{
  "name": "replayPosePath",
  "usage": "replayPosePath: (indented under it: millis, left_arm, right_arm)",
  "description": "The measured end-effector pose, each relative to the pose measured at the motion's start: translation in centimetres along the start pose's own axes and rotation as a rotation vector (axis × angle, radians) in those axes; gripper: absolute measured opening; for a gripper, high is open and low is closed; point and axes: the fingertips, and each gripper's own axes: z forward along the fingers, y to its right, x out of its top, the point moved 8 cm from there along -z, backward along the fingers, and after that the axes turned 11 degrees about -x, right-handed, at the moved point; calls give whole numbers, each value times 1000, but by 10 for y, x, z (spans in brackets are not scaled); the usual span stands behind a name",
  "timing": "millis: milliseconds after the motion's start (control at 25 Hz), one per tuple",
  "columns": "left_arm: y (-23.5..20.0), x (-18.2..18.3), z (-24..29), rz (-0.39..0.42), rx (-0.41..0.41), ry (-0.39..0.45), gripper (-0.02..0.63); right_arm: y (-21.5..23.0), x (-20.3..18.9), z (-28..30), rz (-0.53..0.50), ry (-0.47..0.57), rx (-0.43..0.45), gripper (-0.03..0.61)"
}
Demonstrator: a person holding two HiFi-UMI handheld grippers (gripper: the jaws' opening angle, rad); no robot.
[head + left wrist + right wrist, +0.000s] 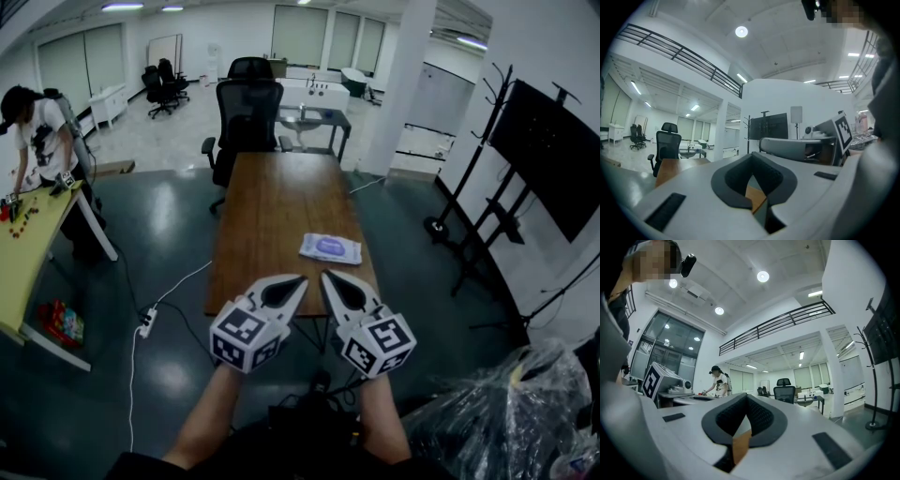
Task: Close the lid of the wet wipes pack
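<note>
A long wooden table (272, 206) stands in front of me. A wet wipes pack (330, 247) lies flat on it, near its right edge, well apart from the office chair (246, 122) at the far end.

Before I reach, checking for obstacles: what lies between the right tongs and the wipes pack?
Head view: only bare tabletop between right tongs and wipes pack.
</note>
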Motion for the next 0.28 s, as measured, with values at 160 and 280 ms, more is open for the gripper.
replayPosePath:
  millis: [160, 280]
  left_arm:
    - [1, 3, 1, 3, 2, 3, 5]
    - [2, 3, 1, 7, 4, 3, 5]
  right_arm:
    - [0, 1, -1, 1, 1, 0, 5]
    - [0, 1, -2, 0, 2, 2, 5]
